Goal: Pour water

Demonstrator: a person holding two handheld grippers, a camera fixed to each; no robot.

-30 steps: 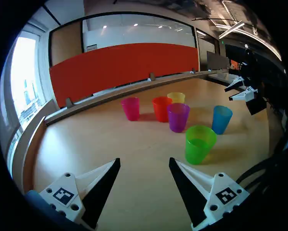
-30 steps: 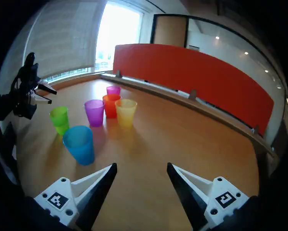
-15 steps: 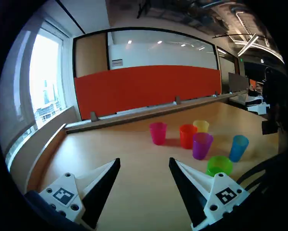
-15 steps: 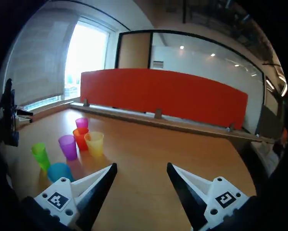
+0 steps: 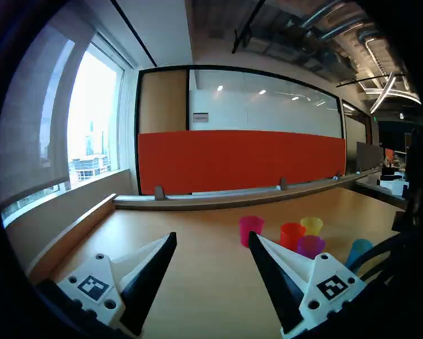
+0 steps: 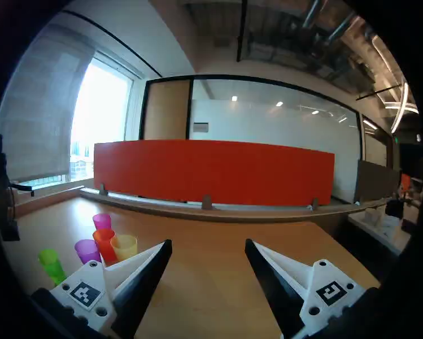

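Several coloured plastic cups stand grouped on the wooden table [image 5: 211,282]. In the left gripper view I see the pink cup [image 5: 251,227], orange cup [image 5: 292,234], yellow cup [image 5: 312,225], purple cup [image 5: 311,246] and blue cup [image 5: 360,248], partly behind my right finger. My left gripper [image 5: 211,240] is open and empty, held back from the cups. In the right gripper view the pink cup [image 6: 102,221], orange cup [image 6: 104,240], yellow cup [image 6: 124,246], purple cup [image 6: 87,250] and green cup [image 6: 52,265] sit at lower left. My right gripper [image 6: 207,242] is open, holding nothing.
A long red partition [image 5: 239,161] runs along the table's far edge, with a glass wall above it. A bright window [image 5: 90,144] lies to the left. Bare tabletop [image 6: 222,248] stretches ahead of the right gripper. A dark gripper shape [image 6: 5,203] shows at the far left.
Both grippers have pulled back and tilted up. The cups have slid lower and look smaller in both views; the green cup has left the left gripper view, the blue cup the right one.
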